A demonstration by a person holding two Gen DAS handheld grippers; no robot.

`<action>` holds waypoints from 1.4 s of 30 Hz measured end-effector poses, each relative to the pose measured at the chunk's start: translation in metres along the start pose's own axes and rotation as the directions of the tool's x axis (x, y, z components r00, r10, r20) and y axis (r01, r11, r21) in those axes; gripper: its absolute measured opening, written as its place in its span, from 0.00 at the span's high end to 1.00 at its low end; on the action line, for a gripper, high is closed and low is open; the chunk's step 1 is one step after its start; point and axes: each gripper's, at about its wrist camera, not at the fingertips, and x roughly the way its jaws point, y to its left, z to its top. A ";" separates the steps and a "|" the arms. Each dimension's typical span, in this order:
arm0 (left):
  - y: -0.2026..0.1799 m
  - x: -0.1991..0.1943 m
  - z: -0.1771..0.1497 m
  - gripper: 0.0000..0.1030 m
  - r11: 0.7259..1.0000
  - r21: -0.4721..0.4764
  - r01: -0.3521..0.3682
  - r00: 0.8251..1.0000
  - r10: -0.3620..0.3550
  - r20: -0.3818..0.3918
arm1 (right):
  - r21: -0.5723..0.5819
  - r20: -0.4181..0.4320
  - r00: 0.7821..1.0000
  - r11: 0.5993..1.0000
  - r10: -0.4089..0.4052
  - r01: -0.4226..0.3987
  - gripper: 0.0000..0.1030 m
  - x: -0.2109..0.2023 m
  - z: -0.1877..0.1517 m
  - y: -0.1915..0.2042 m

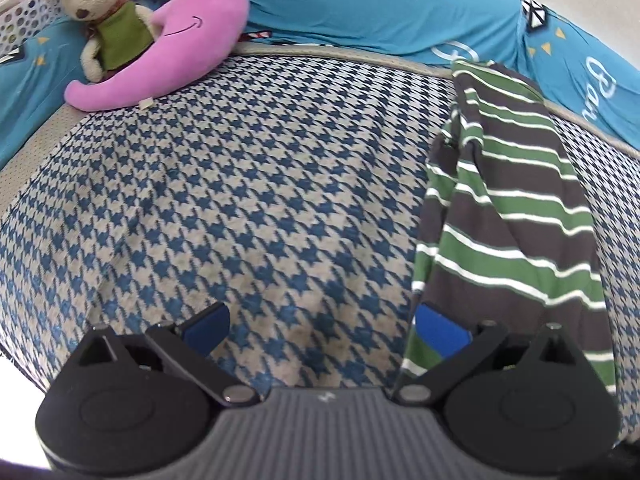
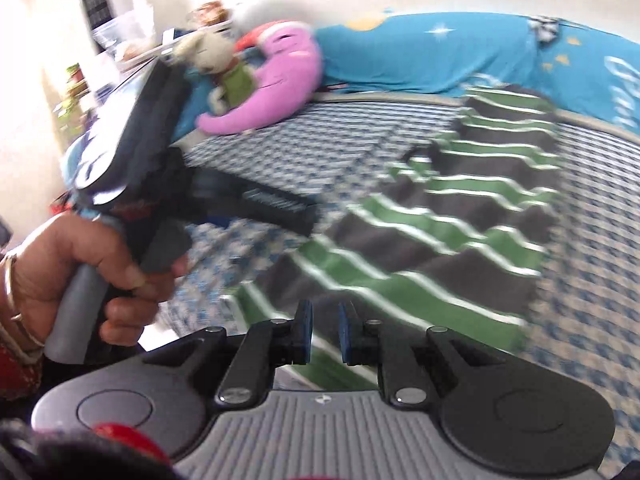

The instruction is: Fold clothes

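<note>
A dark grey and green striped garment (image 1: 512, 208) with thin white lines lies in a long strip on the blue houndstooth blanket (image 1: 240, 200), on the right of the left wrist view. My left gripper (image 1: 322, 328) stands wide open over the blanket. Its right pad (image 1: 440, 332) overlaps the garment's near left edge, and nothing is between the fingers. In the blurred right wrist view the garment (image 2: 440, 232) stretches away ahead. My right gripper (image 2: 325, 332) hovers over its near end, jaws a narrow gap apart with nothing pinched. A hand (image 2: 80, 264) holds the left gripper (image 2: 296, 212) at the left.
A pink moon plush (image 1: 184, 36) and a rabbit plush (image 1: 108, 20) lie at the blanket's far left corner. Blue star-print bedding (image 1: 380, 12) runs along the far edge. A white perforated basket (image 1: 20, 16) stands at the far left.
</note>
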 end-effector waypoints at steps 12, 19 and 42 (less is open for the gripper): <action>-0.018 0.001 -0.010 0.00 0.998 0.055 0.012 1.000 -0.012 0.001 | 0.138 -0.028 0.991 0.981 -0.130 0.133 0.77 -0.032 -0.017 -0.051; -0.022 0.000 -0.011 0.00 0.998 0.059 0.015 1.000 -0.015 0.000 | 0.225 -0.074 0.992 0.967 -0.105 0.119 0.70 -0.035 -0.032 -0.065; -0.018 0.007 -0.008 0.00 1.000 0.020 -0.003 1.000 0.004 -0.014 | 0.242 -0.075 0.989 0.960 -0.128 0.142 0.73 -0.029 -0.035 -0.061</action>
